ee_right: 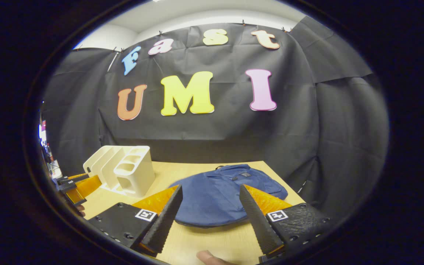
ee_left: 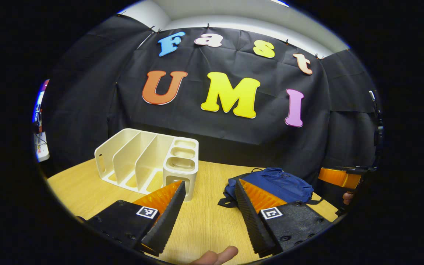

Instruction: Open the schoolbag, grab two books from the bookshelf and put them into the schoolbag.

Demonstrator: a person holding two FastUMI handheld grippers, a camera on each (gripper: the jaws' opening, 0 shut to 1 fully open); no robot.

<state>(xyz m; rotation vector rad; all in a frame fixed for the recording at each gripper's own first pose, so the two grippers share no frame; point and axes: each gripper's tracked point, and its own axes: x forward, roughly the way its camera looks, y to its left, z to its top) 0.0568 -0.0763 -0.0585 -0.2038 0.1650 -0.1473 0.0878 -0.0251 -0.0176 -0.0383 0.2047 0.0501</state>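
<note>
Wooden table (ee_right: 204,246), right gripper (ee_right: 210,206) hovering, spread

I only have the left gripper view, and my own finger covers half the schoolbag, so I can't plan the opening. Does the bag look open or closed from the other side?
Observer: In the right gripper view the schoolbag lies flat on the table with no gap that I can see, so it looks closed.
Operator: What is the right gripper doing?
Observer: The right gripper is open and points at the bag's near edge, gripping nothing.
Operator: Which face of the bag is up?
Observer: The front pocket faces up, toward the far end, with two small tags on it.
</note>
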